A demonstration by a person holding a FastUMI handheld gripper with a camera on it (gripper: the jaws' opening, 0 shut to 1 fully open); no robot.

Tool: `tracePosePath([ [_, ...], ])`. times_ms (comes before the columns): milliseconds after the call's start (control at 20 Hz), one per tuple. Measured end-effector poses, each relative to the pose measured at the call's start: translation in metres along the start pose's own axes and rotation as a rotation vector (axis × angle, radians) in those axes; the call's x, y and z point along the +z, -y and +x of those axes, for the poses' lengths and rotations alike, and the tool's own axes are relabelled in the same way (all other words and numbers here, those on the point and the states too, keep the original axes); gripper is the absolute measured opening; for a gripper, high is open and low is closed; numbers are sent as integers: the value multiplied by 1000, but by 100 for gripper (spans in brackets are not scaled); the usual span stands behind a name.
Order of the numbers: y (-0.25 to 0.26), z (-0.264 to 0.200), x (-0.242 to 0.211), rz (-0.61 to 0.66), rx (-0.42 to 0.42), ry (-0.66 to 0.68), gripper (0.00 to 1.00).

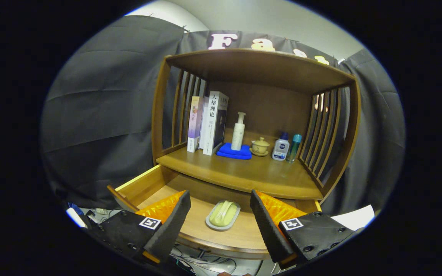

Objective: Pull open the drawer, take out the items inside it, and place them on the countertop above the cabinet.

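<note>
Already the drawer [205, 230] stood pulled out beneath the countertop [244, 172] of the wooden cabinet [259, 69], and the gripper [220, 214] was held above its open front. The jaws were spread wide and nothing was gripped between them; neither finger touched anything.

One item was seen in the drawer: a pale soap on an oval dish [223, 214], lying on the drawer floor. Relative to the drawer, it sat near the middle, forward of the countertop's overhanging edge. It lay in the gap between the two fingers and slightly ahead of the tips, a little nearer the left finger. Its long axis ran roughly along the line of the fingers, tilted a little to the right at its far end, so the short width of the dish faced the jaws. A straight lowering onto it was judged to be what the next move called for.

Whether the soap and dish were two loose pieces or one moulded thing could not be made out for certain.

On the countertop, counted from the drawer's left side across: three upright books [207, 122], one folded blue cloth [234, 151] bearing one white pump bottle [238, 132], one lidded cup on a saucer [260, 147], one small white bottle [281, 147] and one slim teal bottle [294, 147].
</note>
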State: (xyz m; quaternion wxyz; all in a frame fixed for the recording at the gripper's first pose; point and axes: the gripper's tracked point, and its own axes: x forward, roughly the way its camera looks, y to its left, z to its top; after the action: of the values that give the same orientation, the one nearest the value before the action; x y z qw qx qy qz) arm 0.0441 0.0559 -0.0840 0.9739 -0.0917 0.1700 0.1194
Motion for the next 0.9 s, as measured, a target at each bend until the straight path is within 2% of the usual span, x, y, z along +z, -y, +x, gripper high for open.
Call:
tracePosePath([
  [100,2,19,-3,52,6,-48,98],
  [250,21,47,-21,40,-43,-149,98],
  [350,24,63,-36,37,-43,-222,98],
  [550,34,87,-59,-53,-42,-322,98],
  [600,34,92,-67,-38,-34,-353,98],
  [800,24,113,-86,154,11,-464,98],
  [900,19,125,-89,168,26,-493,97],
])
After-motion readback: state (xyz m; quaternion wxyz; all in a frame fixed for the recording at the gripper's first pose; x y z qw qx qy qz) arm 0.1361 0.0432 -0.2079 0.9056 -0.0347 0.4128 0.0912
